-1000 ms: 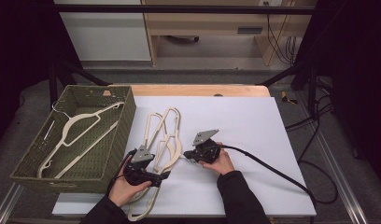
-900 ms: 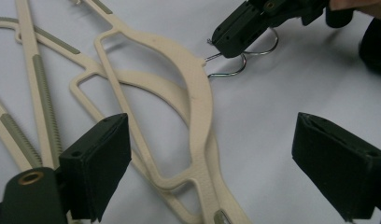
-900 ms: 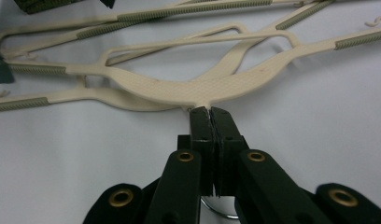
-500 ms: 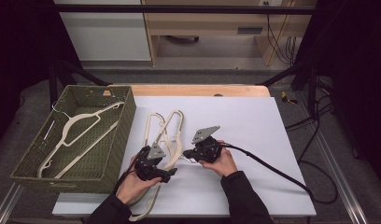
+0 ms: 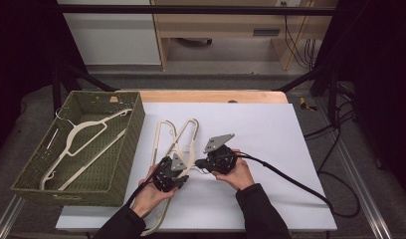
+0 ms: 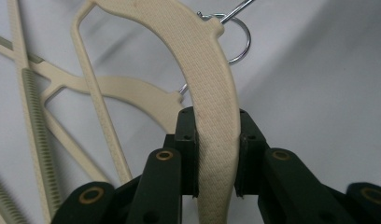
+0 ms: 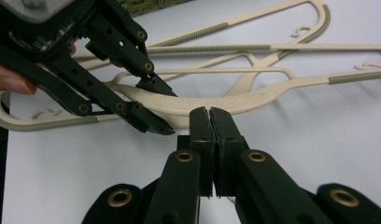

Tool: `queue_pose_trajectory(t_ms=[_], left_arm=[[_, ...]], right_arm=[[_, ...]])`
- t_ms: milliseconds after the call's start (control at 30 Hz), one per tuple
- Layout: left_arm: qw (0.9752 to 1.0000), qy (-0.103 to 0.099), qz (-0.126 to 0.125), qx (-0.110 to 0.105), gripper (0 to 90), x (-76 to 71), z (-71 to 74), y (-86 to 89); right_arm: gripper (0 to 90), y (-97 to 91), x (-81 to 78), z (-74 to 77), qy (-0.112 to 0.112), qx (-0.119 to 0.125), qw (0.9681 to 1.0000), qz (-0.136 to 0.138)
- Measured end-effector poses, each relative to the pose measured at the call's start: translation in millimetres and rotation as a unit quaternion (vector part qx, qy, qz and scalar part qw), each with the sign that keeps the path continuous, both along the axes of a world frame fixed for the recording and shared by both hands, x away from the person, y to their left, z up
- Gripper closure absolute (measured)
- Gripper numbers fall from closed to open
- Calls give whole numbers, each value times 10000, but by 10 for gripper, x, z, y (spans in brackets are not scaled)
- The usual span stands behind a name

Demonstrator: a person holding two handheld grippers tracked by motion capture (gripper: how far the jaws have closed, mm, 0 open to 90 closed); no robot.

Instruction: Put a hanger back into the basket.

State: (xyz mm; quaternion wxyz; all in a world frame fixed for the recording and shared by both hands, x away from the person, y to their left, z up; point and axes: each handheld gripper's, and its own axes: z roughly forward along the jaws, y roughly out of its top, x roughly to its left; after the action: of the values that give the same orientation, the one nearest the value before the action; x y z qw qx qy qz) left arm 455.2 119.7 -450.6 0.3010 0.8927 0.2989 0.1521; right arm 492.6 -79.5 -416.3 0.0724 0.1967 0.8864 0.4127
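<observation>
The high view looks forward and down from above the person's side on the whole desk, from far. The left gripper view sits very near, looking along its fingers at a hanger. The right gripper view looks low across the desk. Both share this hanger, at the frame's centre.

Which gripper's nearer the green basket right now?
Left. The left gripper sits just off the green basket's right wall, clamped on a cream hanger. The right gripper is farther right on the table, jaws shut, beyond the left one.
</observation>
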Motion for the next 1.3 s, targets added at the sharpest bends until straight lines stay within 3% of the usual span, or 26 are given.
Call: queue_pose_trajectory(t_ms=[67, 133, 233, 300, 433, 600, 767, 933, 1000, 1033, 1200, 1233, 1300], left_arm=[[9999, -66, 84, -10, 752, -12, 17, 8], [9997, -123, 172, -99, 754, -23, 44, 29], [9992, -124, 292, -237, 756, -38, 103, 74], [9985, -179, 374, -347, 760, -50, 139, 103], [9963, -290, 581, -567, 770, -70, 231, 189], [9940, -403, 778, -660, 790, -81, 348, 290], [9885, -660, 1158, -718, 828, -71, 477, 417], [9837, -637, 1368, -975, 855, -35, 516, 545], [9825, -750, 1387, -991, 856, -50, 555, 582], [9819, -799, 1385, -1018, 856, -61, 582, 601], [9768, -884, 1232, -1513, 856, -134, 797, 741], [9746, -925, 1199, -1650, 856, -157, 861, 775], [9742, -976, 1098, -1713, 856, -185, 972, 839]], right_arm=[[809, -22, -37, 45, -28, 45, 10000, -16], [762, -65, -98, 125, -194, 120, 9997, -38], [697, -161, -204, 277, -401, 432, 9982, -122], [618, -271, -279, 390, -474, 718, 9960, -245], [474, -569, -415, 519, -627, 1135, 9887, -747], [332, -953, -583, 436, -759, 1360, 9781, -1384], [268, -1236, -667, 261, -586, 1490, 9725, -1690], [210, -1424, -719, 174, -537, 1616, 9656, -1963], [199, -1476, -737, 167, -584, 1600, 9653, -1979], [191, -1493, -750, 165, -576, 1646, 9634, -2037], [177, -1574, -774, 164, -668, 1621, 9614, -2119], [176, -1586, -774, 165, -674, 1640, 9606, -2142], [169, -1608, -773, 172, -718, 1654, 9587, -2202]])
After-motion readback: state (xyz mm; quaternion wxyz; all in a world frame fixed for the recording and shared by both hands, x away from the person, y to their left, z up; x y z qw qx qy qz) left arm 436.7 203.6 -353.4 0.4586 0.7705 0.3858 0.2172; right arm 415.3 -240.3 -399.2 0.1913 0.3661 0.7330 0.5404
